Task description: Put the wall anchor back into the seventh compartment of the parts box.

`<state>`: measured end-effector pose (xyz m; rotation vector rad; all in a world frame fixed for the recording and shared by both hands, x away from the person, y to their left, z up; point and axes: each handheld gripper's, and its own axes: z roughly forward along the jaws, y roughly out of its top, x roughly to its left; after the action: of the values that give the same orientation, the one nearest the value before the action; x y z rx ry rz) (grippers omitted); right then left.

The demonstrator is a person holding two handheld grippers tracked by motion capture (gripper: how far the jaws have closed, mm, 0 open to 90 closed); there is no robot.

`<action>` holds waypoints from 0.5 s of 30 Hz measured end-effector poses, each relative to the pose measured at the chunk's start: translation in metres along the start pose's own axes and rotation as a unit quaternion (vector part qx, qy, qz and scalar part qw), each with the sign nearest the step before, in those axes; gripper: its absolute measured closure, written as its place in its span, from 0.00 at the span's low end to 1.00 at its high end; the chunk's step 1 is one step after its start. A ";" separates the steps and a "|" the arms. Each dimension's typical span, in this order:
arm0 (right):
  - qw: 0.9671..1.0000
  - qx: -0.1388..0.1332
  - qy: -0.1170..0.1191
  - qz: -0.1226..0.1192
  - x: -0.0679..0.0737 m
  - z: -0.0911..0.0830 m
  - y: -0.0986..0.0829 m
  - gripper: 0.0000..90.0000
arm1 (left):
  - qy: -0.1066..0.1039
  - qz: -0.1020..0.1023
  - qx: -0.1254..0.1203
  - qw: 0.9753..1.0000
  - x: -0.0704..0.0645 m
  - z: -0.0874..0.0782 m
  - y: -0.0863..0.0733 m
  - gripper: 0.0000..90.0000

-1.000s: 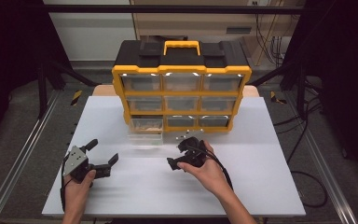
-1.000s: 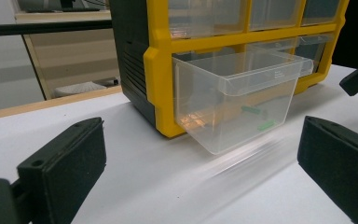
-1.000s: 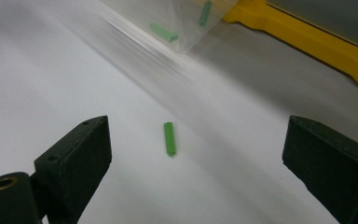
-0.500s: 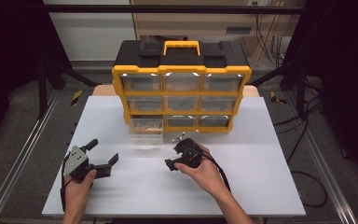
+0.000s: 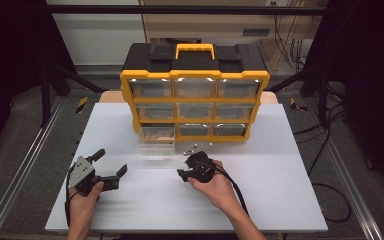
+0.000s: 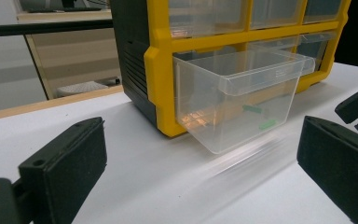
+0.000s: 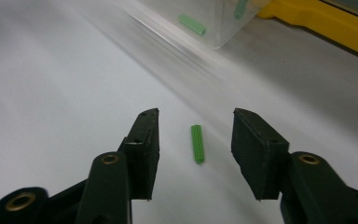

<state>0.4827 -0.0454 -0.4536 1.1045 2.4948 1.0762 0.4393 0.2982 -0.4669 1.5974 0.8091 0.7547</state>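
the right gripper (image 7: 195, 140) is spread wide with nothing in it, and one little green plug (image 7: 197, 143) lies on the white table (image 5: 280, 150) right between its jaws, its long side pointing away from the hand. this hand is the near one. two more green plugs (image 6: 260, 116) sit in the clear drawer (image 6: 240, 100). the left gripper (image 5: 111, 167) is spread wide too, empty, off to the side.

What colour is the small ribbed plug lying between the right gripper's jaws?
Green wall plug; clearest in the right gripper view.
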 end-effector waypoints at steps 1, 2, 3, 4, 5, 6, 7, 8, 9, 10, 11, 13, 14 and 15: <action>1.000 0.000 -0.002 -0.002 0.000 0.000 0.000 0.61 | 0.000 0.000 0.000 1.000 0.000 0.000 0.000 0.01; 1.000 -0.001 -0.004 -0.002 0.000 0.001 0.000 0.63 | 0.000 0.000 -0.001 1.000 0.000 0.000 0.000 0.01; 1.000 0.002 -0.003 0.001 0.001 0.001 0.000 0.64 | 0.000 0.000 0.000 1.000 0.000 0.000 0.000 0.01; 1.000 0.003 -0.003 -0.001 0.000 0.001 0.000 0.65 | 0.000 0.001 0.001 1.000 0.000 0.000 0.000 0.02; 1.000 0.005 -0.002 0.002 0.001 0.002 0.000 0.67 | 0.000 0.001 0.001 1.000 0.000 0.001 0.000 0.02; 1.000 0.006 -0.002 -0.005 0.001 0.003 0.000 0.68 | 0.000 0.001 0.000 1.000 0.000 0.001 0.000 0.01; 1.000 0.004 -0.005 -0.007 0.001 0.004 0.000 0.69 | 0.000 0.001 0.000 1.000 0.000 0.000 0.000 0.01; 1.000 0.007 -0.004 -0.008 0.002 0.004 0.000 0.70 | 0.000 0.001 0.001 1.000 0.000 0.000 0.000 0.02; 1.000 0.009 -0.005 -0.009 0.002 0.005 -0.001 0.71 | 0.000 0.000 0.000 1.000 0.000 0.000 0.000 0.02; 1.000 0.011 -0.007 -0.013 0.002 0.005 -0.001 0.72 | 0.000 0.001 0.000 1.000 0.000 0.000 0.000 0.02; 1.000 0.013 -0.008 -0.011 0.002 0.006 -0.001 0.73 | 0.000 0.001 0.000 1.000 0.000 0.000 0.000 0.02; 1.000 0.015 -0.009 -0.009 0.002 0.008 -0.001 0.74 | 0.000 0.001 0.001 1.000 0.000 0.000 0.000 0.02; 1.000 0.018 -0.009 -0.005 0.002 0.008 -0.001 0.74 | -0.001 0.001 0.001 1.000 0.000 0.000 0.000 0.02; 1.000 0.020 -0.007 -0.007 0.002 0.009 -0.001 0.75 | -0.001 0.001 0.001 1.000 -0.001 0.001 0.000 0.02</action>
<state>0.4851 -0.0399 -0.4606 1.1004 2.5187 1.0152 0.4395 0.2975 -0.4671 1.6011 0.8080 0.7540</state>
